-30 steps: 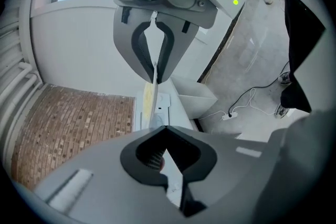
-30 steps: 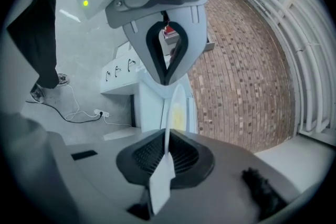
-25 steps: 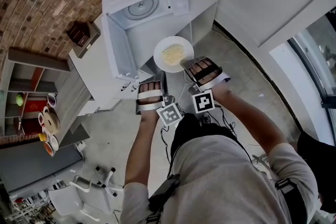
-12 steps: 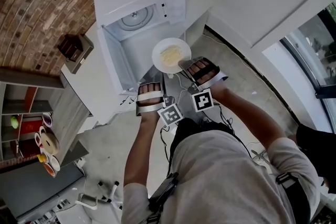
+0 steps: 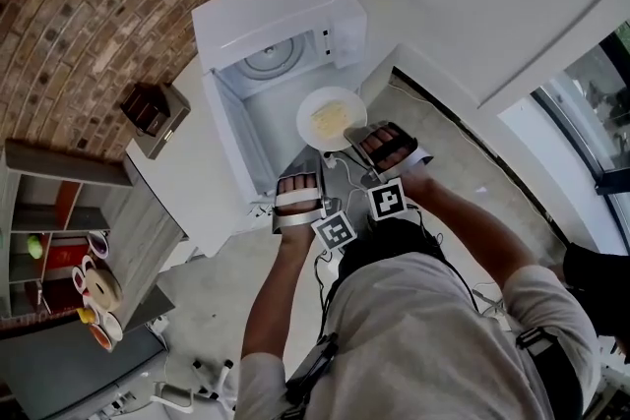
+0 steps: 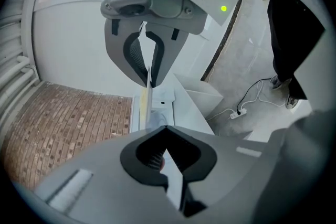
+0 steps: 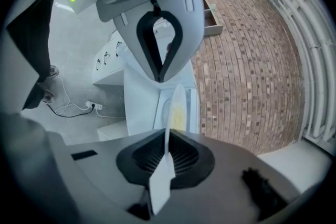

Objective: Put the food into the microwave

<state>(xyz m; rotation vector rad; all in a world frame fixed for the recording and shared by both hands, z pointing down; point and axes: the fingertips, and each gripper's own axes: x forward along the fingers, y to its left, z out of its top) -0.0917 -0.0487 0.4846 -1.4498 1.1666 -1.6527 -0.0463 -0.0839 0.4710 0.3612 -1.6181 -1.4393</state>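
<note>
White plate of yellow food — near open microwave.

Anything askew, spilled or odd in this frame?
Nothing stands out. The plate is gripped at its rim by the left gripper and the right gripper. The food is heaped in its middle, with none spilled. The microwave ahead has its door open.

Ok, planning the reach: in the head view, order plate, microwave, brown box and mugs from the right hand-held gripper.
1. plate, in the right hand-held gripper.
2. microwave, just beyond.
3. brown box, farther left.
4. mugs, far lower left.
</note>
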